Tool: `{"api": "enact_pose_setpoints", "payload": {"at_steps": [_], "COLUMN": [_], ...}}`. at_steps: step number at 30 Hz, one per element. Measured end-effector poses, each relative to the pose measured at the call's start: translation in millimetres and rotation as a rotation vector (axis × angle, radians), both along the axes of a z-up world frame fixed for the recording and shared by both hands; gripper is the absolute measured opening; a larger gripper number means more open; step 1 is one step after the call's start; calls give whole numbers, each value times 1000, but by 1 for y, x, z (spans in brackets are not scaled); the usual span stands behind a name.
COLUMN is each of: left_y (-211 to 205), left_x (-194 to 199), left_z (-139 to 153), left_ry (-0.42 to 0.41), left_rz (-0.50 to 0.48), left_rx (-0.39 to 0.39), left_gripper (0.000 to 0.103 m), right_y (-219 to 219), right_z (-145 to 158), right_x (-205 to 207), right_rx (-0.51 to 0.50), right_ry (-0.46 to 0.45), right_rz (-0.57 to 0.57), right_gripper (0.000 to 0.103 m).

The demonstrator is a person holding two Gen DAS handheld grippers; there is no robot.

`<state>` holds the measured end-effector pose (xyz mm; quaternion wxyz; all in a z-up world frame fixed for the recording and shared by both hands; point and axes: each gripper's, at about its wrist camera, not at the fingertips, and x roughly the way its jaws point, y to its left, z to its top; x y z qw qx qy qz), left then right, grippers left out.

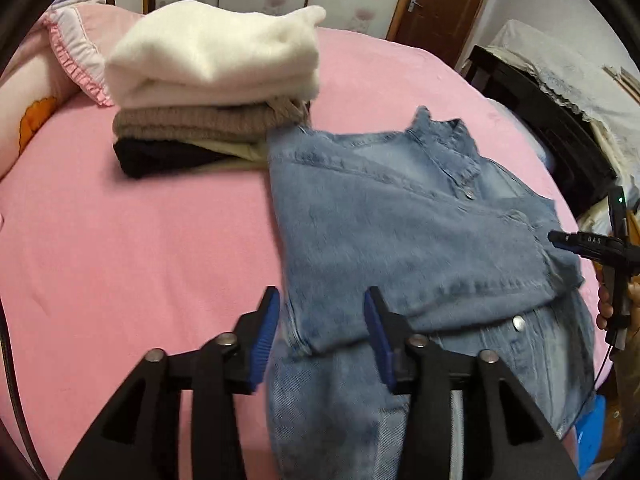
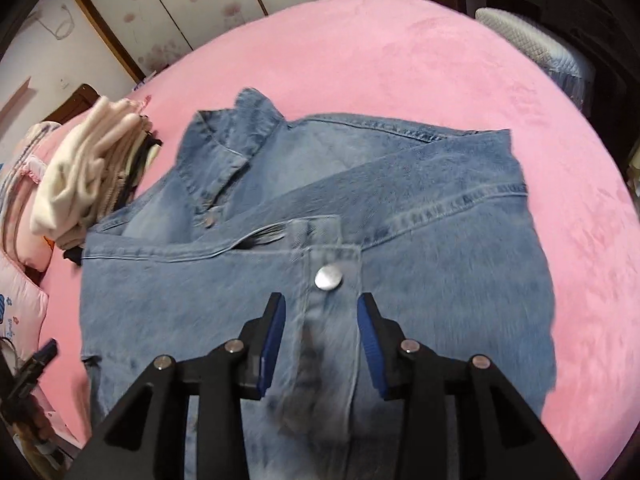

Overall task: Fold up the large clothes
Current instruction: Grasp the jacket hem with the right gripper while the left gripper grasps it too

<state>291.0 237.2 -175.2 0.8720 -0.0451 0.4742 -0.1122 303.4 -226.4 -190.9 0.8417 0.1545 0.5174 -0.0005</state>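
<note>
A light blue denim jacket (image 1: pixel 400 232) lies partly folded on the pink bed, collar toward the far side and sleeves laid across the front. My left gripper (image 1: pixel 322 308) stands open just above the jacket's near left edge, one finger over the sheet and the other over denim. Over the jacket's near middle my right gripper (image 2: pixel 322 304) is open. A buttoned denim strip with a silver button (image 2: pixel 328 278) runs loosely between its blue pads (image 2: pixel 370 336), which do not press on it. The jacket (image 2: pixel 420 240) fills the right wrist view.
A pile of folded clothes (image 1: pixel 216 60), white fleece over beige knit and black, sits just beyond the jacket's left corner, and it shows again as the pile (image 2: pixel 80 176). Pink pillows (image 1: pixel 24 92) lie at the left. Dark furniture (image 1: pixel 540 128) stands past the bed's right edge. Bare pink sheet (image 1: pixel 120 240) spreads left.
</note>
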Motion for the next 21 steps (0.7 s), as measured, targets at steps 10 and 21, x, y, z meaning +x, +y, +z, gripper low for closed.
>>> {"api": "enact_pose_setpoints", "payload": {"at_steps": [10, 21], "left_y": [2, 1], "left_x": [111, 103], "left_z": [-59, -40], "left_ry": [138, -23], "left_rz": [75, 198], "left_rx": [-91, -40], "left_gripper": [44, 4], "right_y": [7, 62], "right_z": [-35, -8], "right_x": [47, 41], "right_rx": [-26, -311], "right_ry": [14, -179], "right_rz": [90, 260], "right_gripper": [50, 22]}}
